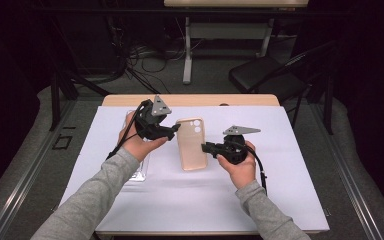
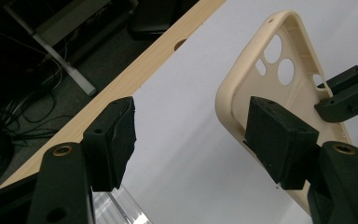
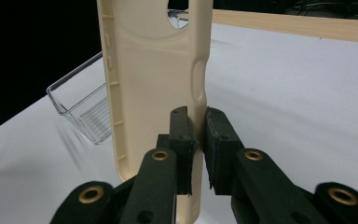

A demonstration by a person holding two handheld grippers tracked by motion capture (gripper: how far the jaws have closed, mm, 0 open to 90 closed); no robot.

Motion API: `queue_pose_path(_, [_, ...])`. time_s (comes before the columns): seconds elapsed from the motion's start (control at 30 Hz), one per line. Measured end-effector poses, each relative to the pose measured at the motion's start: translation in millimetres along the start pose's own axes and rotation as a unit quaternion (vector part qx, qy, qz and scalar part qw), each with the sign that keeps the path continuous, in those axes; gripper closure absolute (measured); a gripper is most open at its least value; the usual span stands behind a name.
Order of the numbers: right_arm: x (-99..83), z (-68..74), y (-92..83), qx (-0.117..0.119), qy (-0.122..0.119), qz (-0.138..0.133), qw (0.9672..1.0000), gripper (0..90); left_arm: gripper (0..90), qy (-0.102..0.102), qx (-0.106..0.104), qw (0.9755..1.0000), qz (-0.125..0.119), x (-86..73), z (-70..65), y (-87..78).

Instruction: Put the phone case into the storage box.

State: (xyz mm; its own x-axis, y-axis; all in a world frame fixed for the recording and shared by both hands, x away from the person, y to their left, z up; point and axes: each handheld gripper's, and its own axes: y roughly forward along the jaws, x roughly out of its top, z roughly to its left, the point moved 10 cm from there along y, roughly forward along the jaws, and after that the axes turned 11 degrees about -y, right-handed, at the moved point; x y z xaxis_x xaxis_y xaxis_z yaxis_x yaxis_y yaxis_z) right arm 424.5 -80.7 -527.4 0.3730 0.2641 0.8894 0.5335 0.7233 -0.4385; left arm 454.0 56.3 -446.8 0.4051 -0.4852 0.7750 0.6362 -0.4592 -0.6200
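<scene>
bench (image 1: 290, 200): white sheet over wood, dark room behind
phone case (image 1: 192, 145): beige, camera cutouts, hollow side up
right gripper (image 1: 206, 147): jaws clamped on case edge
left gripper (image 1: 176, 128): jaws apart, holding nothing

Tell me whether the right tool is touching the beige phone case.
Touching. In the right gripper view the right tool has both pads clamped on the side wall of the phone case, with no gap either side.
</scene>
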Motion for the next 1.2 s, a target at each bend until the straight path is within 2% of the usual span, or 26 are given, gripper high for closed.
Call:
queue_pose_path(0.13, [-0.1,0.0,-0.1,-0.001,0.0,0.0,1.0,82.5,35.4,0.006,0.0,1.0,0.007,1.1,-4.2,1.2])
queue_pose_path(0.23, [-0.2,0.2,0.0,0.0,-0.001,0.0,1.0,82.5,40.3,0.021,0.004,0.9996,0.016,0.8,-6.7,2.4])
queue_pose_path(0.37, [-0.5,0.5,0.4,-0.001,-0.001,0.002,1.0,82.5,44.9,0.029,0.01,0.9992,0.027,1.1,-9.4,3.6])
queue_pose_path(0.53, [-0.9,1.5,1.2,-0.001,-0.002,0.002,1.0,82.5,47.3,0.036,0.017,0.9986,0.035,2.2,-11.2,5.3])
queue_pose_path(0.73, [-1.1,2.2,1.8,-0.001,-0.005,0.003,1.0,82.5,54.3,0.056,0.019,0.9974,0.041,3.6,-13.2,5.9])
queue_pose_path(1.0, [-2.3,3.5,2.7,0.001,-0.005,0.007,1.0,82.5,66.0,0.055,0.014,0.9966,0.06,2.1,-17.8,6.1])
queue_pose_path(1.2, [-2.5,4.0,3.1,0.001,-0.006,0.007,1.0,82.5,69.7,0.054,0.014,0.9956,0.075,1.2,-20.0,6.3])
